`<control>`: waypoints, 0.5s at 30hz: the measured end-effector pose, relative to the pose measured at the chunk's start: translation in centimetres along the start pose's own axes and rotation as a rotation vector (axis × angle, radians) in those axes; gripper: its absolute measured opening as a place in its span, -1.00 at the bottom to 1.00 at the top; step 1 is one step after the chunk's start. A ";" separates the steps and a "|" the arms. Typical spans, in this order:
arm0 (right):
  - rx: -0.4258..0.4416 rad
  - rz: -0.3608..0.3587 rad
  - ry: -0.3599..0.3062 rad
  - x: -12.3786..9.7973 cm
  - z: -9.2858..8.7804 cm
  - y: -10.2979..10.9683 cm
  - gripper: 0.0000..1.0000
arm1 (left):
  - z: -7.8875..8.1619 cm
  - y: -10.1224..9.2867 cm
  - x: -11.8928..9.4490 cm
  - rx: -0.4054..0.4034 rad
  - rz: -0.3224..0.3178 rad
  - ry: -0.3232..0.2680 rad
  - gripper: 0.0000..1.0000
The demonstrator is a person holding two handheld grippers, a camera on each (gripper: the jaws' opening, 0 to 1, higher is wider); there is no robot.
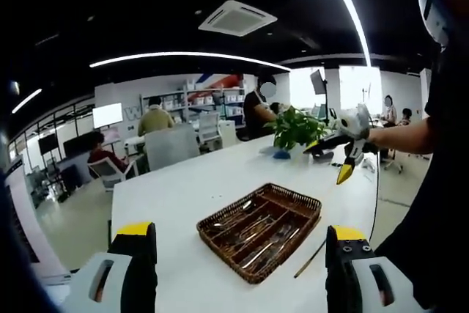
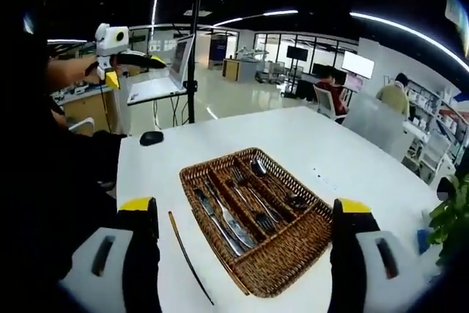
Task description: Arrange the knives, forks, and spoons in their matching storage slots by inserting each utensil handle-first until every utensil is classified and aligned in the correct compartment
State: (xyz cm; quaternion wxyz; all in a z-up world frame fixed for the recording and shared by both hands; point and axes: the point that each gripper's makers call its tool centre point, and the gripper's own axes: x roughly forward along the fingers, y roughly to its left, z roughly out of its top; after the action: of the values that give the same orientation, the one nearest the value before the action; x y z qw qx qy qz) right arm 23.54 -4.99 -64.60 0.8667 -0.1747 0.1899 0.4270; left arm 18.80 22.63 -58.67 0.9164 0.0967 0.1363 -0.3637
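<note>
Holding one wicker tray (image 2: 293, 269) of cutlery, one stick (image 2: 189, 258) beside; both grippers' jaws spread.

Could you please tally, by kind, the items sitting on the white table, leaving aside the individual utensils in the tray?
Wicker cutlery tray: 1
Thin dark stick beside the tray: 1
Potted plant: 1
Black computer mouse: 1
Total: 4
</note>
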 end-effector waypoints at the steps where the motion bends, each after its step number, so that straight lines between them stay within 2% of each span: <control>1: -0.001 -0.003 -0.002 -0.6 0.0 0.0 0.98 | 0.1 -0.1 -0.1 0.002 -0.002 -0.003 1.00; 4: -0.001 -0.020 -0.012 -1.7 0.2 -0.1 0.98 | 0.1 -0.7 -0.1 0.010 -0.018 -0.010 1.00; 10: 0.033 -0.051 0.000 -3.3 -0.8 -0.2 0.98 | -0.8 -1.5 0.4 -0.005 -0.032 0.036 1.00; 15: 0.065 -0.069 0.025 -4.3 -1.7 0.2 0.98 | -1.3 -2.4 0.9 0.031 -0.036 0.074 1.00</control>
State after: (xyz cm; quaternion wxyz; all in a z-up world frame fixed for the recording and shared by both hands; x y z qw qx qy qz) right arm 20.63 -8.54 -64.01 0.8837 -0.1583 0.2082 0.3883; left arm 17.53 20.70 -60.34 0.9025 0.1218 0.1662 -0.3782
